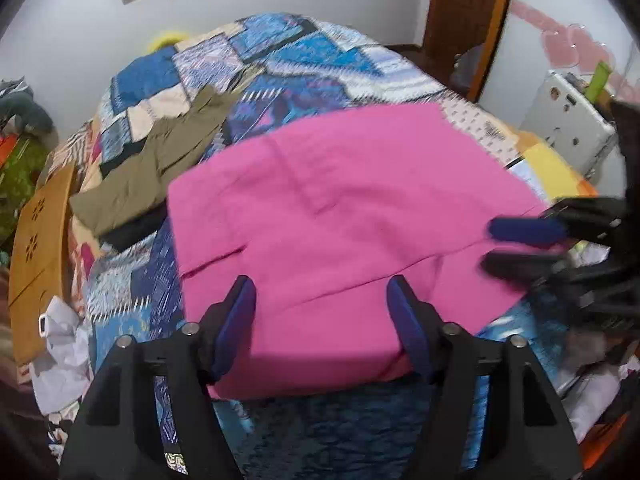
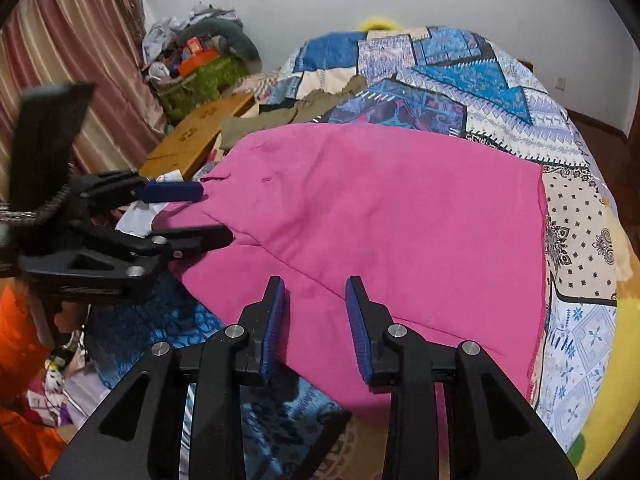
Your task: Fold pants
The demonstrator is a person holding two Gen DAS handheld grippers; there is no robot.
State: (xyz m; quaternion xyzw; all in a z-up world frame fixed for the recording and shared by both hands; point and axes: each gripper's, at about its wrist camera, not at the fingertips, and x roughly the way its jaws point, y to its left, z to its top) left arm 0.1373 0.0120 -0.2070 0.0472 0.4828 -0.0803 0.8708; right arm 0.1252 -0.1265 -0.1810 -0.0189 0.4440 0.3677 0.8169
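Observation:
Pink pants (image 1: 340,216) lie folded flat on a patchwork bedspread (image 1: 288,52), also in the right wrist view (image 2: 392,232). My left gripper (image 1: 322,284) is open and empty, above the pants' near edge; it shows at the left of the right wrist view (image 2: 218,216). My right gripper (image 2: 316,284) is open and empty, above the pants' near edge; it shows at the right of the left wrist view (image 1: 486,246), by the pants' right side.
Olive-green pants (image 1: 160,168) lie on the bed left of the pink pants, over a dark garment (image 1: 132,228). A wooden board (image 1: 40,252) leans at the bed's left. Clutter (image 2: 192,64) sits by the curtain (image 2: 80,48). A door frame (image 1: 468,20) stands beyond.

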